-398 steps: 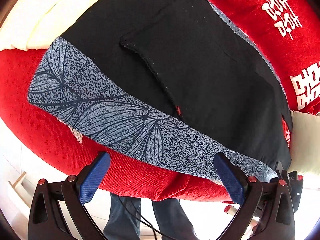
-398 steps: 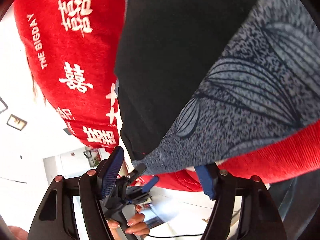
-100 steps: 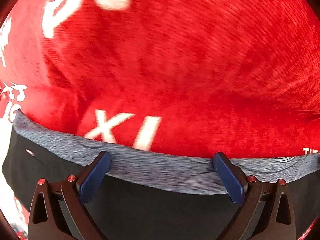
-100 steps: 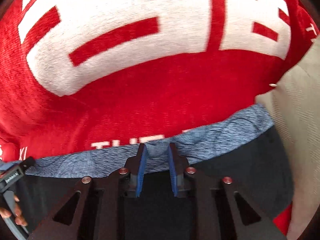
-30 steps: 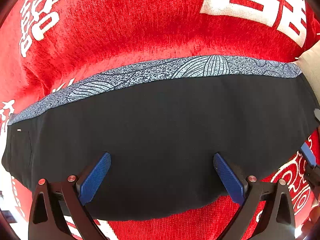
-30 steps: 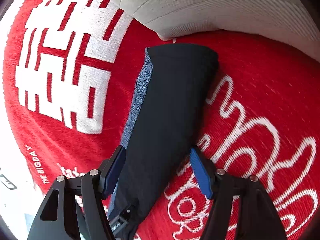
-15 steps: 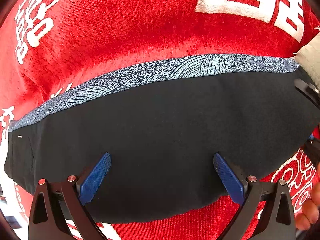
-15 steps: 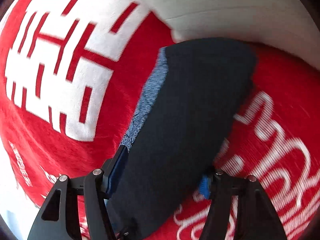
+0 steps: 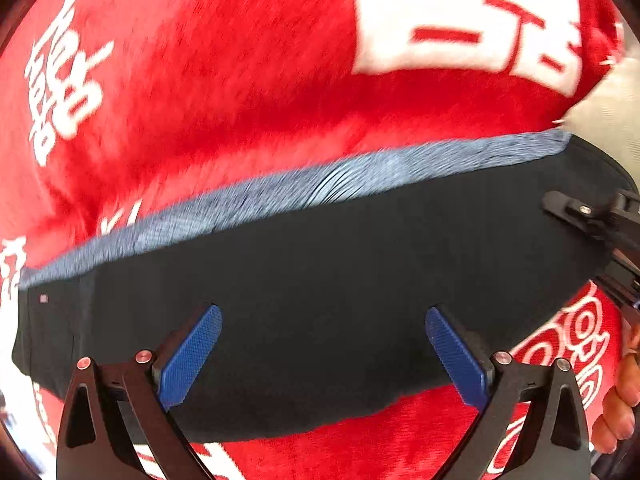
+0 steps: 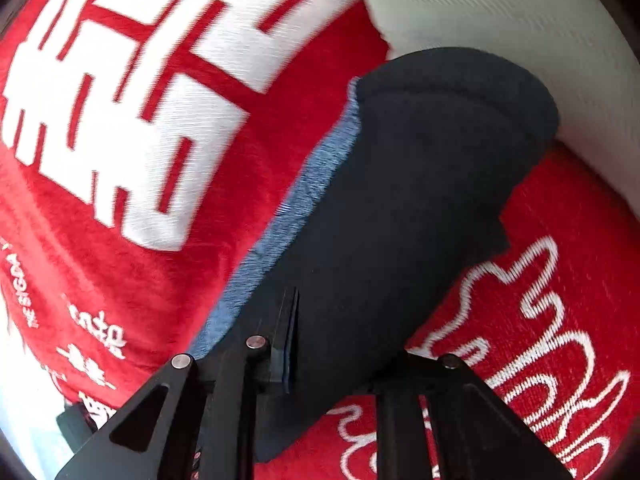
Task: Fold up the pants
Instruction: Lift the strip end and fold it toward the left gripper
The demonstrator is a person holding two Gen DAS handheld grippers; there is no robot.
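The black pants (image 9: 320,280), folded into a long band with a blue-grey patterned strip (image 9: 320,184) along the far edge, lie on a red blanket (image 9: 240,80). My left gripper (image 9: 322,354) is open above the near part of the pants, holding nothing. In the right wrist view the pants (image 10: 400,200) run away from the camera. My right gripper (image 10: 332,344) has its jaws pressed onto the near edge of the black cloth; one blue pad (image 10: 290,332) shows and the other finger is hidden under the fabric. The right gripper also shows at the pants' right end in the left wrist view (image 9: 592,220).
The red blanket carries large white characters (image 10: 120,100) and white line drawings (image 10: 540,300). A cream cushion (image 10: 520,20) lies beyond the far end of the pants. A hand (image 9: 620,400) shows at the right edge of the left wrist view.
My right gripper has moved in over the pants' end and closed on the black cloth. The left gripper has stayed open and shifted slightly forward; the view is blurred by motion.
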